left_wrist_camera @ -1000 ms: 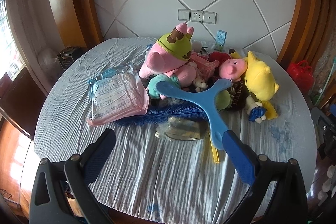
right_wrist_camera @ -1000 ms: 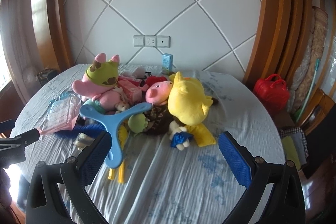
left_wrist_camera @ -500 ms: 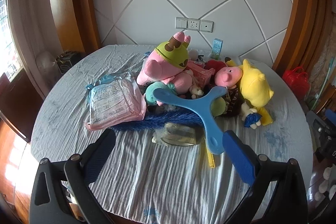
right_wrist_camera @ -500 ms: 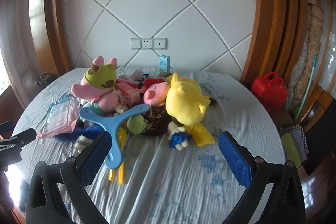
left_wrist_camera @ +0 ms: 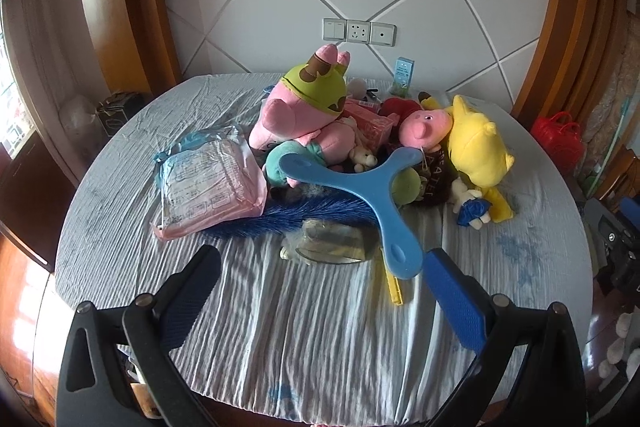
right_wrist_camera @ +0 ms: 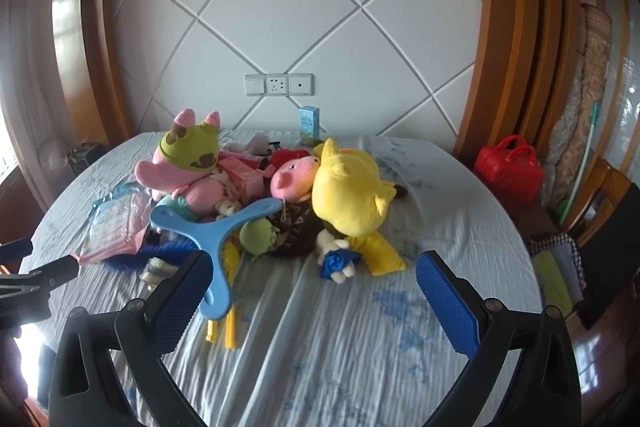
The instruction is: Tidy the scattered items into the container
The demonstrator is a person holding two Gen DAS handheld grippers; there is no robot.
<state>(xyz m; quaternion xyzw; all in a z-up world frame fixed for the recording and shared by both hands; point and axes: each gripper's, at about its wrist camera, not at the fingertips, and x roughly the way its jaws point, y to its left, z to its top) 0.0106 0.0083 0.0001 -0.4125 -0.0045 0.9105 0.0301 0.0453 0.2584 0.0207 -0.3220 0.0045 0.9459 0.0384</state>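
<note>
Blue boomerang tops the toy pile at frame centre on the surface. Left claw and right claw both hang wide open, holding nothing. No container shows; by my read, nothing is tidied yet.

Two matte black plastic grippers, left gripper and right gripper, each with curved arms pierced by triangular cut-outs. Round silver screws at the joints. Blue fingers with a fine dotted grip texture on the inner faces, edged in black.
</note>
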